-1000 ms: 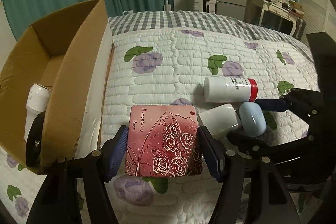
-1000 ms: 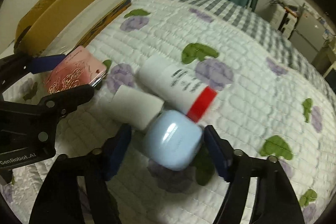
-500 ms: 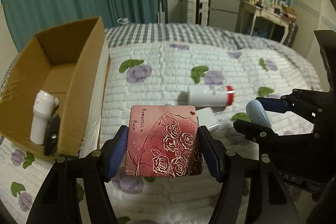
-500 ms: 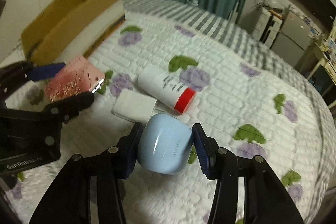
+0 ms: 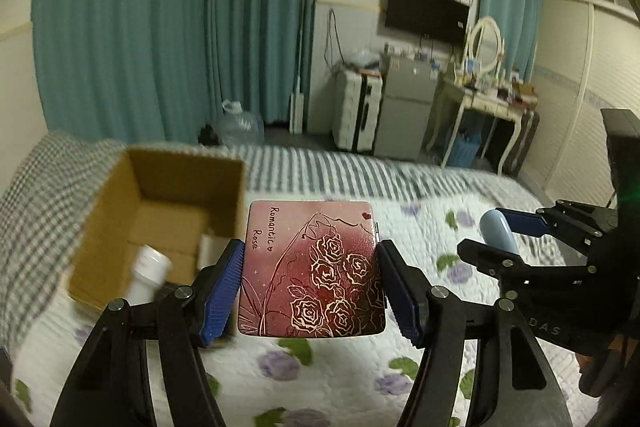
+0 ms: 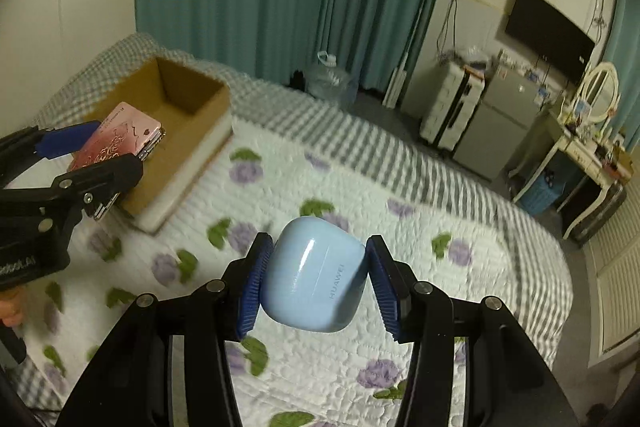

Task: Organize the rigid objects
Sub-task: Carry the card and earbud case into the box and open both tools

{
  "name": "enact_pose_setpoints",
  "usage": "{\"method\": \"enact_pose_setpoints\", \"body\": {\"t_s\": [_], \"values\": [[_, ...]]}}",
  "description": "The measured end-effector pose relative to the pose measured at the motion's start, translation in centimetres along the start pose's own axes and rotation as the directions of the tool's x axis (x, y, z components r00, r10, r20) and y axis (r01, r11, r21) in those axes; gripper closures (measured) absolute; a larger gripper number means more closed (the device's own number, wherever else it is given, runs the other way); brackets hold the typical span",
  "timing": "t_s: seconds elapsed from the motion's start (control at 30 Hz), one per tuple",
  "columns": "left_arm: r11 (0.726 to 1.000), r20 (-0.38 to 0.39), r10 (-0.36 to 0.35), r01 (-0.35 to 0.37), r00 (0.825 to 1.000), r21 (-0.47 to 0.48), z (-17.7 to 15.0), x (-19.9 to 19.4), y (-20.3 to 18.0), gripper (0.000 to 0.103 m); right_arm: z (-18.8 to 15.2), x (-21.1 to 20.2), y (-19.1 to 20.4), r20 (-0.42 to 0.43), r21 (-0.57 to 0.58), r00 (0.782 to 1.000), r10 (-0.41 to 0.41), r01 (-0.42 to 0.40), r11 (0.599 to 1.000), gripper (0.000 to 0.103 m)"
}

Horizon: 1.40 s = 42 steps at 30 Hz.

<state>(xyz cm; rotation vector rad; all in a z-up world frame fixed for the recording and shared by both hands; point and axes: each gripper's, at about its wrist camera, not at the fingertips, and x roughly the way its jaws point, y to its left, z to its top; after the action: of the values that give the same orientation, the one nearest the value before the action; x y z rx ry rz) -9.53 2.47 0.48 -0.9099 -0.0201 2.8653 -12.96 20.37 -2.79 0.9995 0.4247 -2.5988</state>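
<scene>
My left gripper [image 5: 310, 285] is shut on a flat pink case with gold roses [image 5: 316, 263] and holds it in the air above the bed, just right of an open cardboard box [image 5: 116, 227]. A white bottle [image 5: 148, 273] lies inside the box. My right gripper [image 6: 316, 283] is shut on a light blue earbud case [image 6: 316, 283], also held above the quilt. The pink case [image 6: 120, 139] and the box [image 6: 188, 123] show at the left of the right wrist view; the blue case [image 5: 498, 233] shows at the right of the left wrist view.
A floral quilt [image 6: 320, 187] over a checked sheet covers the bed. Beyond the bed are teal curtains [image 5: 180, 27], a water jug [image 5: 238, 123], a suitcase [image 5: 356, 115], a small fridge [image 5: 404, 115] and a dressing table [image 5: 488, 99].
Both grippers have risen well above the bed with their objects and moved toward the box. The red-capped bottle and white block on the quilt have dropped out of view.
</scene>
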Motion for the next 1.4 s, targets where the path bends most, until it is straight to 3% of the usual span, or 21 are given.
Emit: {"method": "enact_pose_setpoints", "body": {"t_s": [0.2,0.33,0.5,0.7,0.9,1.1,1.4], "values": [[0.999,0.042,0.018,-0.016,0.999,-0.048,2.4,-1.2,5.3,0.035,4.7,-1.4,4.8,0.058,-0.061,0.997,0.059,-0.055,0.997,0.055],[0.998,0.057,0.043,-0.04,0.997,-0.057,3.2,-0.3,9.1,0.035,7.9,-0.1,8.2,0.072,-0.106,0.991,0.109,-0.101,0.989,0.055],[0.996,0.043,0.085,-0.083,0.995,-0.045,3.3,2.2,12.7,0.035,11.3,3.4,12.0,0.081,-0.154,0.981,0.179,-0.165,0.974,0.055],[0.989,-0.029,0.145,-0.145,0.989,-0.012,2.6,7.1,15.5,0.035,14.1,9.8,15.0,0.059,-0.165,0.974,0.22,-0.208,0.964,0.055],[0.985,-0.107,0.172,-0.168,0.979,0.047,0.5,10.9,15.6,0.035,14.9,15.9,15.7,0.011,-0.165,0.977,0.214,-0.21,0.964,0.055],[0.978,-0.119,0.2,-0.19,0.972,0.09,0.0,11.9,15.6,0.035,13.9,19.2,16.5,-0.029,-0.123,0.972,0.232,-0.233,0.965,0.055],[0.971,-0.123,0.236,-0.229,0.964,0.066,-0.4,11.8,15.6,0.033,12.9,18.5,15.6,-0.005,-0.102,0.969,0.249,-0.248,0.963,0.05]]}}
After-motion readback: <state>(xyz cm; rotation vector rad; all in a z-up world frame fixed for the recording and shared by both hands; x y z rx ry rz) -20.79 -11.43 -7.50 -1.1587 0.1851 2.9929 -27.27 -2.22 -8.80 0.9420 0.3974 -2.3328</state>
